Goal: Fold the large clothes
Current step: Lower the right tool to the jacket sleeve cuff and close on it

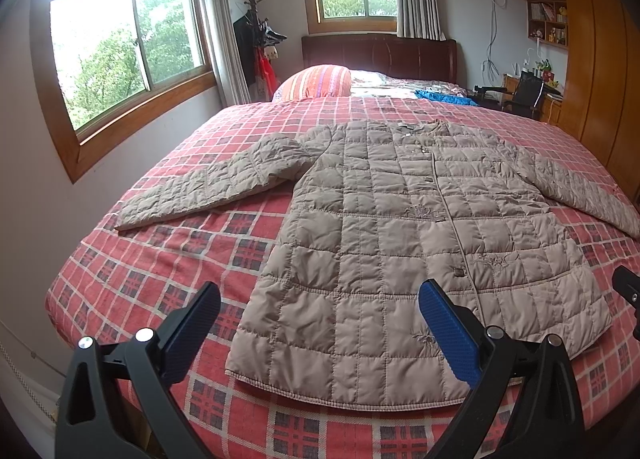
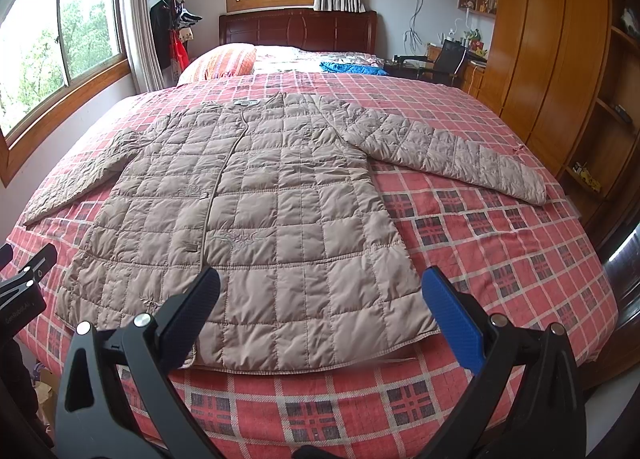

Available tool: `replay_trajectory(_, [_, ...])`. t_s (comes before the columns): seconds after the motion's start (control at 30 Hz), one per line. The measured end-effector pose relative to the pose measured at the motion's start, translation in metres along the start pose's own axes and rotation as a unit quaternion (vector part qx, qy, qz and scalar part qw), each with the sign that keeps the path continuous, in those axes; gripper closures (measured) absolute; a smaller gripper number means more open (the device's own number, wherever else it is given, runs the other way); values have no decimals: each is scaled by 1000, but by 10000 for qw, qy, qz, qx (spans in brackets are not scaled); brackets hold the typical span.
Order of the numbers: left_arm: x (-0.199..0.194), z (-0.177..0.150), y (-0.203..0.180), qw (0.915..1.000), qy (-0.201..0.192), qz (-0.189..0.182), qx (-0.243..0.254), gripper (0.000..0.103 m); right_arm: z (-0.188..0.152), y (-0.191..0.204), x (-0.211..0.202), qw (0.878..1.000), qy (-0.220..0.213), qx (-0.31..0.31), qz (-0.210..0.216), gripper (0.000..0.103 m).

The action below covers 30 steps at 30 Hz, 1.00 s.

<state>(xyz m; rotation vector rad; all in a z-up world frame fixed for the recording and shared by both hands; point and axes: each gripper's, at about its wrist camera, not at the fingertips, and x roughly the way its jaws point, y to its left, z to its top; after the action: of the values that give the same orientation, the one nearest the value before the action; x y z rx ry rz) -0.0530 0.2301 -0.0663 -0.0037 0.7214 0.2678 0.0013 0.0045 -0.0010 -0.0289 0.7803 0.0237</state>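
Across the red plaid bedspread [image 1: 132,283] lies the beige quilted coat [image 1: 400,235], front up, sleeves spread for folding. Both my left gripper [image 1: 320,333] and right gripper [image 2: 320,323] hover wide open, empty, above its hem.

left gripper [image 1: 320,323] black frame, blue ribbed pads, silver screws, right gripper [image 2: 320,315] alike
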Motion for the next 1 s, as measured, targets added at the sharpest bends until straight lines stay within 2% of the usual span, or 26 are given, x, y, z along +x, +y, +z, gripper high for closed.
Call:
replay_trajectory(0.1, [4,-3,0,9999,69,-77,24,4,1,-1,3,10000,35,38,21,3])
replay_trajectory(0.23, [14,-7,0,9983,310,-492,-50,4,3,-8,14,9998,106,107,126,3])
replay_trajectory(0.4, [35,-4,-6,9939,663,-878,-73,4,15,-47,38,9979,226,552,236,3])
replay_trajectory(0.5, [52,10,-14,9920,661,-1072,-88,4,33,-90,50,9958,103,905,111,3])
replay_trajectory(0.63, [82,53,-36,9922,566,-1107,123,4,64,-164,77,9900,-44,1407,10,3])
replay_trajectory(0.8, [140,117,-90,9888,748,-1216,429,4,99,-272,121,9789,85,1930,-668,3])
replay_trajectory(0.9, [177,147,-130,9816,1067,-1481,557,4,109,-336,150,9693,373,2287,-825,3])
replay_trajectory(1.0, [214,166,-175,9700,1468,-1827,650,8,108,-393,178,9571,718,2657,-901,3])
